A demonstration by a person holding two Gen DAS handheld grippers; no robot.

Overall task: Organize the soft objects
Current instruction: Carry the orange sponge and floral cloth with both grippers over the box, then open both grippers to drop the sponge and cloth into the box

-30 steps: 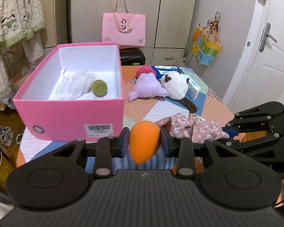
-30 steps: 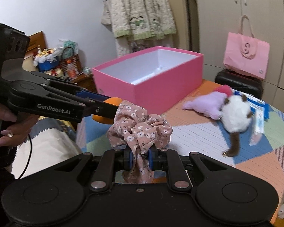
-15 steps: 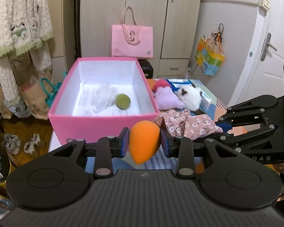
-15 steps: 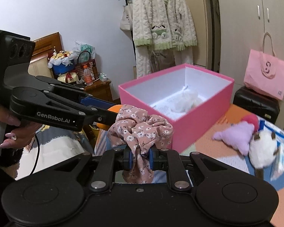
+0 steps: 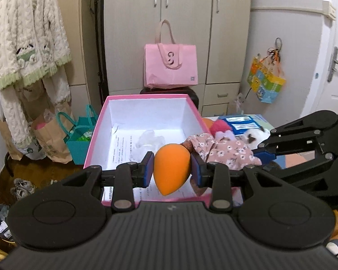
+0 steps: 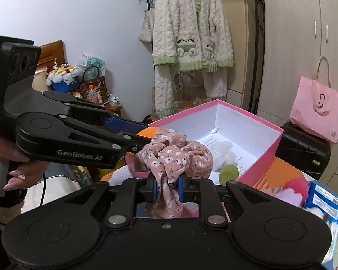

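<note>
The left gripper (image 5: 171, 172) pinches an orange sponge (image 5: 171, 171) at lower centre, over the pink box (image 5: 97, 135). The right gripper (image 6: 166, 189) pinches a floral scrunchie (image 6: 175, 157); its jaws, entering from the right of the left view, crowd the box's right rim, and a green ball (image 6: 229, 173) lies inside.

The left gripper (image 5: 171, 169) clamps an orange sponge (image 5: 171, 171) over the pink box (image 5: 94, 139); a floral scrunchie (image 5: 225, 150) sits at three o'clock.

Pink tote bag (image 5: 170, 64) against cupboard (image 5: 178, 11), knitted cardigan (image 6: 191, 29) hanging
</note>
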